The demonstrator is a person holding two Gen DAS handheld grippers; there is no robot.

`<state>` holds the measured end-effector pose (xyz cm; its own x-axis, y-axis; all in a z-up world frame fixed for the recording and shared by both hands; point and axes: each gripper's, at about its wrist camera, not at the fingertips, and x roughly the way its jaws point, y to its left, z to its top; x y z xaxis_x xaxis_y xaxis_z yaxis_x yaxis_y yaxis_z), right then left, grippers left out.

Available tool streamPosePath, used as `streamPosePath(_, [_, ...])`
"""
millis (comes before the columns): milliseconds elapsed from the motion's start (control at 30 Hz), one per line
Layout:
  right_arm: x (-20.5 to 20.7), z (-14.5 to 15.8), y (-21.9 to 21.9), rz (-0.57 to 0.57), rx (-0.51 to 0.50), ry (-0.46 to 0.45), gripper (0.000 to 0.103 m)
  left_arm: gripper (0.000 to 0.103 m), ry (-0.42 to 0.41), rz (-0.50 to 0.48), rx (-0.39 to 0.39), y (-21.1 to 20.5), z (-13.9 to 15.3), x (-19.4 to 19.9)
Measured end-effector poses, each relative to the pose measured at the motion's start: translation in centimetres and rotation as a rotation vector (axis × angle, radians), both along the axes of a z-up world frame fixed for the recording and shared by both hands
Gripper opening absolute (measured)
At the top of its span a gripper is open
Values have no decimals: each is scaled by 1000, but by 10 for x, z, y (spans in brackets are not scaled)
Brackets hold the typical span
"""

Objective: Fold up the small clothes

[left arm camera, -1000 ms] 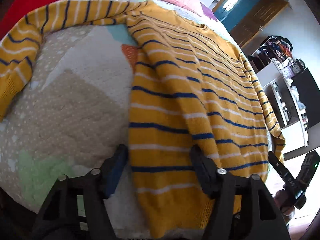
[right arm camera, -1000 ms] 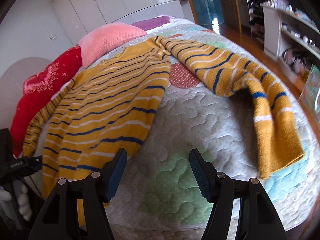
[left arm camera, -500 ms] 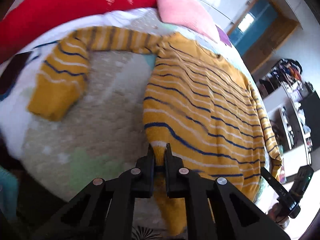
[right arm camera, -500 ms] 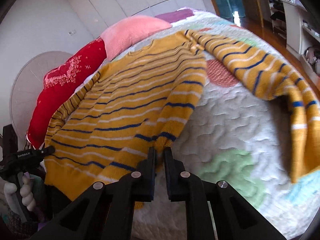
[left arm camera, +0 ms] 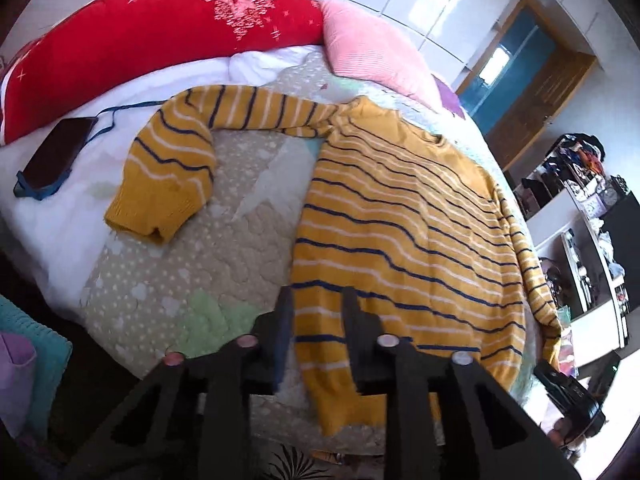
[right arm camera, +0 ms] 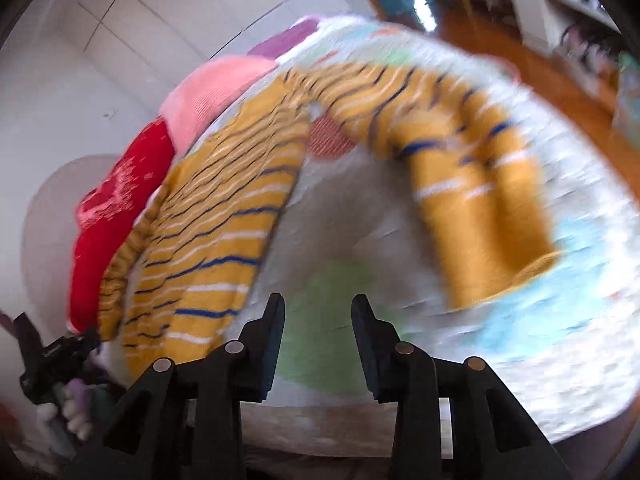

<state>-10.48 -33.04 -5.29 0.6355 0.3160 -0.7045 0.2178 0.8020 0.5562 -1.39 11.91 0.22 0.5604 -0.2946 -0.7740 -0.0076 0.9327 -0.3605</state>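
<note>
A mustard sweater [left arm camera: 400, 220] with navy and white stripes lies flat on the quilted bed [left arm camera: 192, 260]. One sleeve [left arm camera: 172, 168] bends down at the left. My left gripper [left arm camera: 319, 312] is open at the sweater's lower left corner, and the hem shows in the gap between its fingers. In the blurred right wrist view the sweater [right arm camera: 224, 208] lies left of my right gripper [right arm camera: 318, 320]. That gripper is open over a green patch of quilt and holds nothing. The other sleeve [right arm camera: 480, 200] curls down on the right.
A red pillow [left arm camera: 140, 32] and a pink pillow [left arm camera: 372, 52] lie at the head of the bed. A dark phone [left arm camera: 56, 152] with a blue cable rests on the white sheet at the left. Cluttered shelves [left arm camera: 580, 220] stand beyond the bed's right side.
Half a second ago both grippers were shut on the sweater's hem corners. Both have since opened and drawn back, and the hem lies on the bed.
</note>
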Motion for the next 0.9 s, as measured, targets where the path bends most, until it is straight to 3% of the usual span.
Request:
streamPosePath(100, [25, -5, 34, 90, -99, -12, 39, 25, 14, -58, -2, -18, -2, 1])
streamPosePath(233, [53, -3, 82, 254, -137, -60, 39, 26, 26, -103, 6, -37, -4, 0])
streamPosePath(333, [62, -8, 107, 300, -210, -95, 39, 27, 35, -127, 8, -47, -5, -2])
streamPosePath(367, [65, -10, 108, 303, -200, -96, 33, 27, 37, -138, 12, -51, -5, -4])
streamPosePath(400, [66, -12, 105, 314, -150, -88, 6, 27, 37, -144, 14, -54, -5, -4])
streamPosePath(433, [65, -13, 98, 323, -63, -69, 5, 27, 37, -150, 16, -56, -4, -5])
streamPosePath(600, [26, 15, 53, 189, 30, -134, 3, 31, 18, -171, 27, -64, 3, -8])
streamPosePath(700, [-8, 36, 24, 84, -27, -161, 3, 32, 20, -171, 27, -65, 2, -8])
streamPosePath(800, [-33, 37, 2, -21, -162, -116, 3, 32, 33, -170, 27, -67, -2, -8])
streamPosePath(900, [-45, 22, -28, -109, -116, -62, 3, 35, 41, -167, 26, -69, -4, -8])
